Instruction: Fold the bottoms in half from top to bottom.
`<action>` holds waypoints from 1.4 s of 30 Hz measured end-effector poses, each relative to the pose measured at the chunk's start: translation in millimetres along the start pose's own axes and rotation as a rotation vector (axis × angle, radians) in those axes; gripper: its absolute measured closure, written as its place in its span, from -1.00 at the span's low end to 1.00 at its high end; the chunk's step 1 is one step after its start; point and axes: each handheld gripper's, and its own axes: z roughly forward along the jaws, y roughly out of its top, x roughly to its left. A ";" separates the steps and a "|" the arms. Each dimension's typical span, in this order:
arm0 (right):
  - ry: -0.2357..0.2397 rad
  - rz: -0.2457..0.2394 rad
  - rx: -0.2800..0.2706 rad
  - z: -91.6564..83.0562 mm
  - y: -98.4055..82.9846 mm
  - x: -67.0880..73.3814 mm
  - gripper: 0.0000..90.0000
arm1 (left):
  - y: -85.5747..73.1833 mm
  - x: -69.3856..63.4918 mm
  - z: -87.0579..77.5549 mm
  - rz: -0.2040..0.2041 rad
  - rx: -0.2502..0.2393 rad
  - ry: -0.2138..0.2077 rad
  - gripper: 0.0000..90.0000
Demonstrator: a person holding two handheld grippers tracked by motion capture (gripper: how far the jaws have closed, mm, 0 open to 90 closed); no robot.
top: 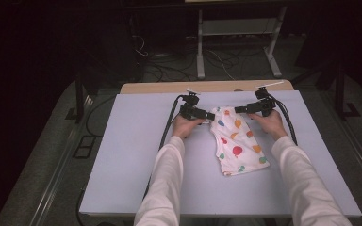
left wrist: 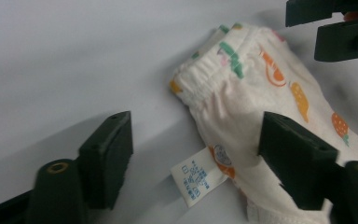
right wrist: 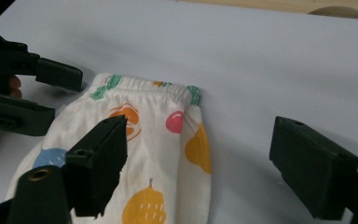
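Observation:
A small white garment point(top: 238, 141) printed with coloured fruit lies folded flat on the pale table point(top: 136, 155), its elastic waistband at the far end. My left gripper point(top: 210, 116) is low at the waistband's left corner and my right gripper point(top: 238, 109) at its right corner. In the left gripper view the left gripper point(left wrist: 196, 123) stands open, with the garment point(left wrist: 242, 102) edge and its care label point(left wrist: 197, 177) between the jaws, untouched. In the right gripper view the right gripper point(right wrist: 200, 135) is open astride the garment point(right wrist: 158, 140) edge.
A wooden strip point(top: 207, 86) runs along the table's far edge. Beyond it stand a white desk frame point(top: 200, 47) and loose cables point(top: 169, 70) on the floor. Each gripper's black cable trails back across the table beside the forearms.

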 end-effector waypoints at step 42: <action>0.007 -0.007 0.016 5.3 -6.0 6.5 0.95 | 0.0 -20.7 9.4 0.064 -0.004 -0.016 0.98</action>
